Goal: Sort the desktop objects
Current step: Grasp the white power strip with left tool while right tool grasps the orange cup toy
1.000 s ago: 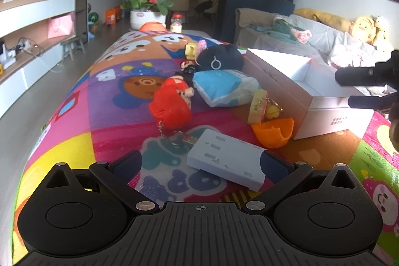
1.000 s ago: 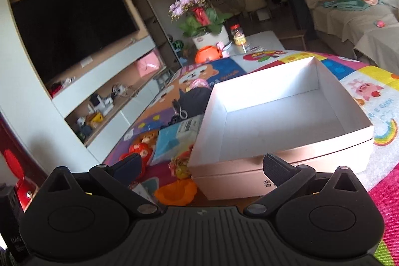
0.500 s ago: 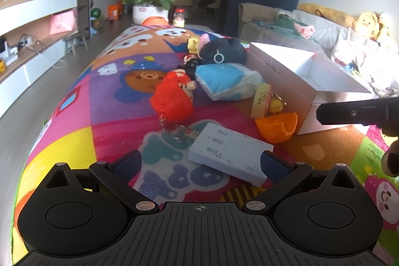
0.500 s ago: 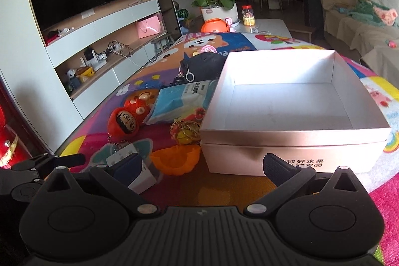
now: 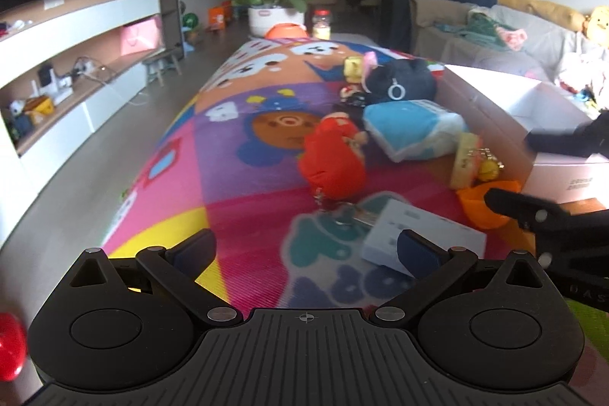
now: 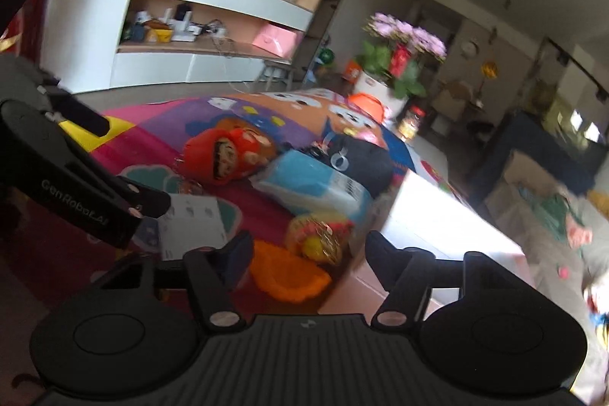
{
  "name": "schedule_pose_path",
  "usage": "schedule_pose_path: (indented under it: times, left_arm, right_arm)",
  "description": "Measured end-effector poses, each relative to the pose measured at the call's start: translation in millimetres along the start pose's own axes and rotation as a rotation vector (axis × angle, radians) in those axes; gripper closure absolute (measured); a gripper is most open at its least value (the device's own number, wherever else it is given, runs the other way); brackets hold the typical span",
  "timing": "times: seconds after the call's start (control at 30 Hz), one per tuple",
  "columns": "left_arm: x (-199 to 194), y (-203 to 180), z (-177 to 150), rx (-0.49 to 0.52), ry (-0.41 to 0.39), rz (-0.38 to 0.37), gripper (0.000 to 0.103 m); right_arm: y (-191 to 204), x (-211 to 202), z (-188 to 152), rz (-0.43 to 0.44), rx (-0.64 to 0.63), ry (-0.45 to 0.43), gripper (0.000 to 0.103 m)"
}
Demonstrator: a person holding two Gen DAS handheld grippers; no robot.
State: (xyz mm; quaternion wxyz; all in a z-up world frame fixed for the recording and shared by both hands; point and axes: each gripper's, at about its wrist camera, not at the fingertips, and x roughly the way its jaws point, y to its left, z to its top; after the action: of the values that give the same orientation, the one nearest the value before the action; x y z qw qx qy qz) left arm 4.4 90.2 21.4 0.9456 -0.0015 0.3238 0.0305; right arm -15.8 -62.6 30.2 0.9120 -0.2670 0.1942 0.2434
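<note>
The colourful mat [image 5: 243, 155] filled the middle of the left view, the white box [image 5: 506, 109] at its right edge with nothing visible inside. Beside it lay the blue pack [image 5: 415, 128], red doll [image 5: 335, 158] and orange bowl [image 6: 289, 276]. The left gripper [image 5: 304, 246] stood wide apart, holding nothing. The right gripper [image 6: 308, 246] was closing above the bowl, not touching it. Closing this early, it might push the bowl away.

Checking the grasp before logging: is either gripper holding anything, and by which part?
Nothing is held. The left gripper is open and empty; the right gripper is closing with nothing between its fingers.
</note>
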Motion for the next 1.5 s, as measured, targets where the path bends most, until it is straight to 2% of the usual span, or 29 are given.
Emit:
schedule_pose_path:
  times: [0.07, 0.17, 0.2, 0.3, 0.4, 0.5, 0.57, 0.63, 0.7, 0.73, 0.77, 0.8, 0.87, 0.93, 1.03, 1.1, 1.13, 1.27, 1.37, 1.43, 1.5]
  left_arm:
    - [0, 3, 1, 0.003, 0.001, 0.013, 0.0]
    - [1, 6, 3, 0.004, 0.002, 0.027, 0.0]
    - [1, 7, 3, 0.002, 0.003, 0.03, 0.0]
    - [-2, 8, 4, -0.002, -0.002, 0.021, 0.0]
    - [-6, 5, 4, 0.018, -0.016, -0.02, 0.0]
    - [-12, -5, 2, 0.071, -0.03, -0.107, 0.0]
    - [-14, -19, 0, 0.131, -0.032, -0.157, 0.0]
    - [-11, -35, -2, 0.205, -0.033, -0.191, 0.0]
    - [-3, -49, -3, 0.265, -0.02, -0.189, 0.0]
    - [3, -55, -4, 0.282, -0.013, -0.185, 0.0]
    - [9, -60, -3, 0.294, -0.002, -0.178, 0.0]
    - [15, -64, -3, 0.3, 0.008, -0.172, 0.0]
    - [22, -70, -2, 0.307, 0.022, -0.18, 0.0]
    - [24, -76, -2, 0.314, 0.025, -0.204, 0.0]
    - [16, -85, -6, 0.352, 0.027, -0.297, 0.0]
    - [9, -91, -13, 0.385, 0.023, -0.332, 0.0]
    - [8, -93, -16, 0.397, 0.024, -0.323, 0.0]
    - [8, -89, -17, 0.338, 0.046, -0.3, 0.0]
    - [14, -79, -14, 0.247, 0.09, -0.321, 0.0]
    - [14, -79, -15, 0.252, 0.09, -0.322, 0.0]
    - [12, -79, -15, 0.257, 0.095, -0.323, 0.0]
  right_arm:
    - [4, 1, 5, 0.067, 0.015, 0.017, 0.062]
    - [11, 6, 5, 0.101, 0.006, 0.043, 0.065]
    - [9, 10, 4, 0.131, 0.028, 0.066, 0.071]
    - [-6, 13, 1, 0.208, 0.132, 0.082, 0.078]
    - [-21, 8, -3, 0.288, 0.235, 0.132, 0.082]
    - [-35, -2, -19, 0.369, 0.306, 0.188, 0.083]
    - [-42, -10, -31, 0.352, 0.336, 0.22, 0.083]
    - [-49, -23, -46, 0.278, 0.341, 0.231, 0.083]
    - [-59, -36, -60, 0.202, 0.369, 0.231, 0.082]
    - [-65, -43, -66, 0.175, 0.391, 0.23, 0.081]
    - [-70, -49, -72, 0.152, 0.415, 0.231, 0.071]
    - [-75, -55, -78, 0.127, 0.435, 0.229, 0.058]
    - [-82, -63, -88, 0.08, 0.462, 0.227, 0.051]
    - [-90, -63, -100, 0.063, 0.492, 0.242, 0.05]
    - [-96, -64, -105, 0.076, 0.517, 0.234, 0.037]
    - [-97, -60, -106, 0.1, 0.542, 0.24, 0.005]
    - [-99, -56, -108, 0.122, 0.569, 0.254, 0.0]
    - [-93, -52, -107, 0.097, 0.564, 0.255, 0.0]
    - [-86, -49, -104, 0.066, 0.553, 0.263, 0.0]
    - [-79, -45, -100, 0.05, 0.485, 0.286, 0.0]
    - [-84, -41, -95, 0.077, 0.476, 0.32, 0.0]
